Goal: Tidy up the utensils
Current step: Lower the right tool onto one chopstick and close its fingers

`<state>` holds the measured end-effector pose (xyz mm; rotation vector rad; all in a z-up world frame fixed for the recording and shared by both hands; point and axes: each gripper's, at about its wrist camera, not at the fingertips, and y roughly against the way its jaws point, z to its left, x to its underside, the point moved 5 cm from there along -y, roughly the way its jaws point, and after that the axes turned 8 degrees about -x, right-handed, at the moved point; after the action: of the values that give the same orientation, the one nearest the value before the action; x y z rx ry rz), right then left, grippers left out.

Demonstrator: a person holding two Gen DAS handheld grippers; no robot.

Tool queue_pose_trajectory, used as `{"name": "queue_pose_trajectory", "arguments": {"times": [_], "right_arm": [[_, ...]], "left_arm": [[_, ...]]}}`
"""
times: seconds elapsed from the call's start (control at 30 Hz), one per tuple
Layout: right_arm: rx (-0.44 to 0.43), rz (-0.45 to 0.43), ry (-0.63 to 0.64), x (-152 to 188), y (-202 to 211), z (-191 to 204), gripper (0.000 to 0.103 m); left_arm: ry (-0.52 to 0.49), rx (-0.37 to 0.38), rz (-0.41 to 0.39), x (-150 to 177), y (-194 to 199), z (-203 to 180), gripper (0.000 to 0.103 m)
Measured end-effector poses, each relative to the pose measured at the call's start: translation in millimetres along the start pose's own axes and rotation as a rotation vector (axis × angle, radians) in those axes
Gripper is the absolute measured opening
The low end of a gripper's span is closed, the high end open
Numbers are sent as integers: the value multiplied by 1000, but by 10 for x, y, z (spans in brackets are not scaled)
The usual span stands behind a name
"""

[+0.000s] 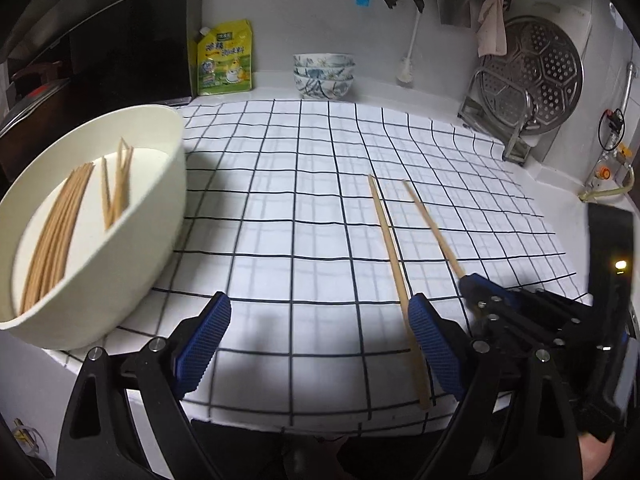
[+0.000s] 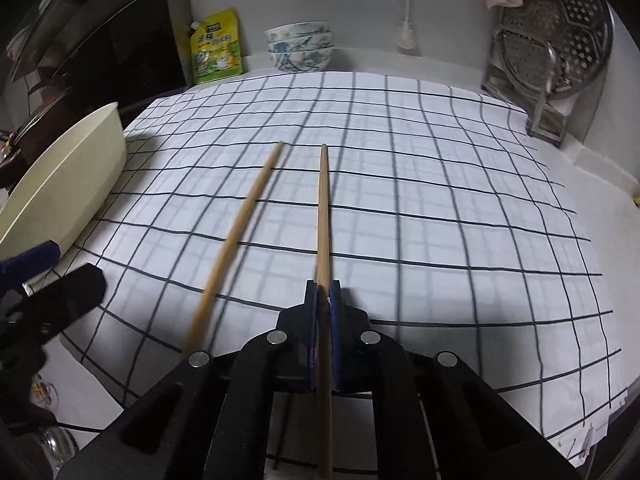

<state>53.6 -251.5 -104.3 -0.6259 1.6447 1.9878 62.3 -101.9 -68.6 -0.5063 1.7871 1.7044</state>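
Your right gripper [image 2: 323, 292], black with blue ribbed pads, is clamped on one pale wooden chopstick [image 2: 322, 208], which runs from between the pads straight out toward twelve o'clock over the white cloth with a black grid [image 2: 440, 200]. A second pale wooden chopstick [image 2: 236, 236] lies on the cloth just beside it at about ten o'clock, its far tip close to the held one's tip, its near end spreading away to the left.

Your left gripper [image 1: 320, 320] is spread wide with nothing between its blue pads; in its own view the loose chopstick passes just inside the right pad [image 1: 432, 344]; whether it touches, you cannot tell.

The large cream round bowl [image 1: 160, 216] sits at nine o'clock on the cloth's left edge, holding a bundle of wooden chopsticks [image 1: 60, 232]. At the back wall stand stacked blue-patterned bowls [image 1: 323, 74] and a yellow-green pouch [image 1: 226, 60].
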Motion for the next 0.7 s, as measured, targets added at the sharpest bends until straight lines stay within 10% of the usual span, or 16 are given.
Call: {"name": "queue_pose_trajectory", "arguments": {"times": [0.53,0.7], "right_arm": [[-10,-19,-89,88,217,-474,7],[14,-14,-68,20,174,-484,22]], "left_arm": [[-25,-41,26,-95,-403,-233,89],[-23,-48,36,-106,-463,-243,89]]}}
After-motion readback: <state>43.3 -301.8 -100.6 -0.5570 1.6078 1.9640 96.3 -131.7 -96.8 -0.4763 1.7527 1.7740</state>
